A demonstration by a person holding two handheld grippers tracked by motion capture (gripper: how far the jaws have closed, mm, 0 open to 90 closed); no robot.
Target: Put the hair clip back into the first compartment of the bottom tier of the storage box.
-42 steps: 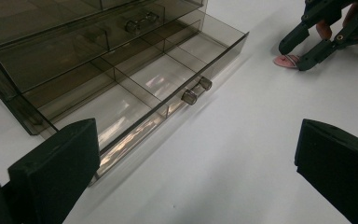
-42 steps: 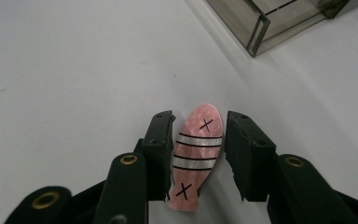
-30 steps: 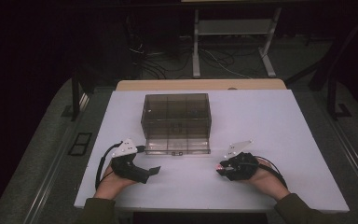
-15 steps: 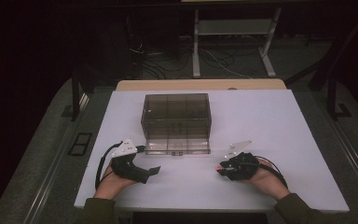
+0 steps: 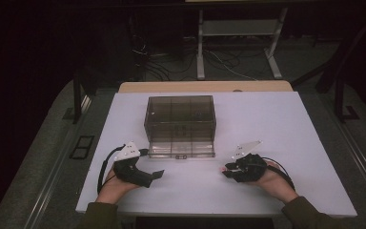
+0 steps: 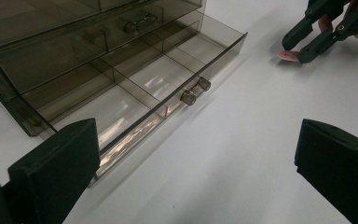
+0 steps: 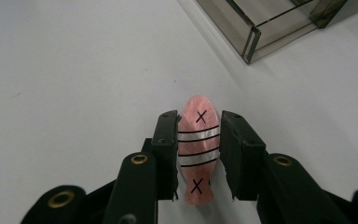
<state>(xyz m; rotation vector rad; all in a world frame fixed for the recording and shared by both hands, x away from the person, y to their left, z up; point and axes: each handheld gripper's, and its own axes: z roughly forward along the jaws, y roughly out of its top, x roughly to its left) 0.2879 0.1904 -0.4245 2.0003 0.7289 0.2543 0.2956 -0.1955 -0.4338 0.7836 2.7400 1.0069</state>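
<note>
A smoky clear drawer box (image 5: 180,119) stands mid-table, its bottom drawer (image 5: 181,149) pulled out toward me. In the left gripper view that drawer (image 6: 135,88) is divided into compartments and has two small knobs (image 6: 193,91). My left gripper (image 5: 155,175) rests on the table left of the drawer, its jaws (image 6: 196,172) wide apart with nothing between them. To the right of the drawer, my right gripper (image 5: 226,170) lies low on the table. Its jaws (image 7: 198,121) press both sides of a flat pink fish-shaped piece (image 7: 196,154) with black stripes and crosses.
The white table top (image 5: 290,124) has free room right of the box and along the front edge. A tan board (image 5: 205,87) adjoins the far edge. Behind it, a metal stand (image 5: 238,33) and cables lie on the dark floor.
</note>
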